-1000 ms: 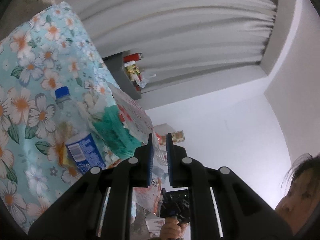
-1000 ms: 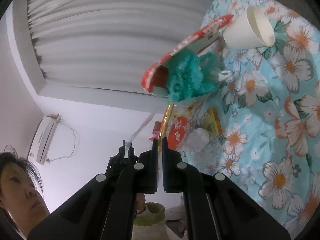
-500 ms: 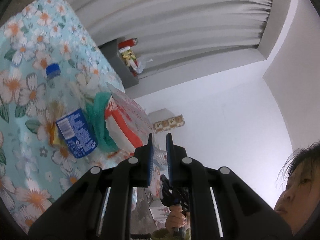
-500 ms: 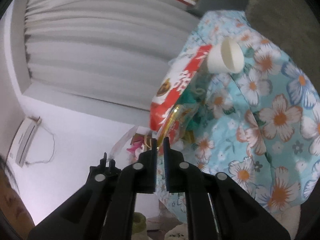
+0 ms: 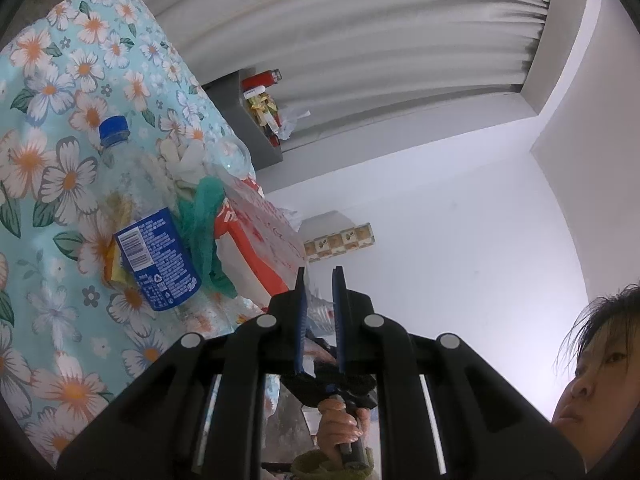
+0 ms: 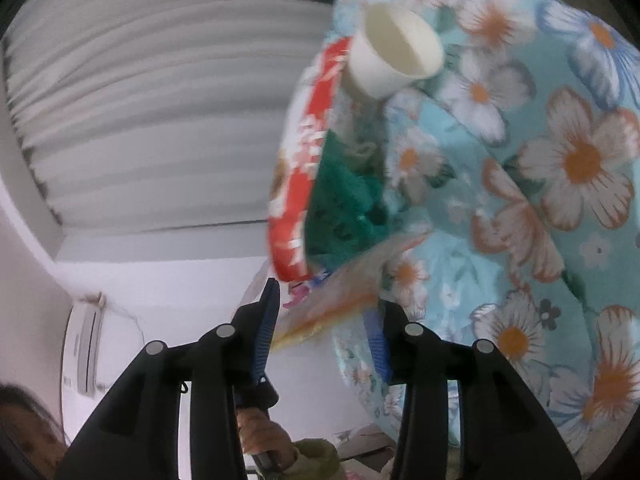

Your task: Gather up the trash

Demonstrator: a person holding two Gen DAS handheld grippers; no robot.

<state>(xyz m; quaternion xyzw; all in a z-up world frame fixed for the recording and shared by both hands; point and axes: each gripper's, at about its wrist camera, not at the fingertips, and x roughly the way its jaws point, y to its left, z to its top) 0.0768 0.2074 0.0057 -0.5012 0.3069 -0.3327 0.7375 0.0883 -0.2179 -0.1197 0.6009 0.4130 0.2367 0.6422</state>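
My right gripper (image 6: 324, 320) hangs at the edge of the floral-cloth table (image 6: 560, 240), and its jaws are opening. An orange-yellow snack wrapper (image 6: 344, 288) lies slanted between them, and the pads do not press it. Just beyond are a red-and-white snack bag (image 6: 304, 160), a green mesh bag (image 6: 344, 200) and a white paper cup (image 6: 396, 52). My left gripper (image 5: 318, 280) is nearly shut, with crinkled clear plastic (image 5: 320, 314) low in its narrow gap. To its left lies a blue-labelled bottle (image 5: 152, 256) beside the green mesh bag (image 5: 204, 232).
White tissue (image 5: 188, 164) and a clear cup (image 5: 234, 152) lie behind the bottle. A grey shelf (image 5: 248, 120) with small items stands past the table, in front of white curtains (image 5: 360, 40). A hand (image 5: 340, 420) holds the other gripper low in each view.
The right jaws have gone from shut on the wrapper to apart, and the wrapper now lies loose between them. The right gripper has sunk and rolled. The left view shifted slightly.
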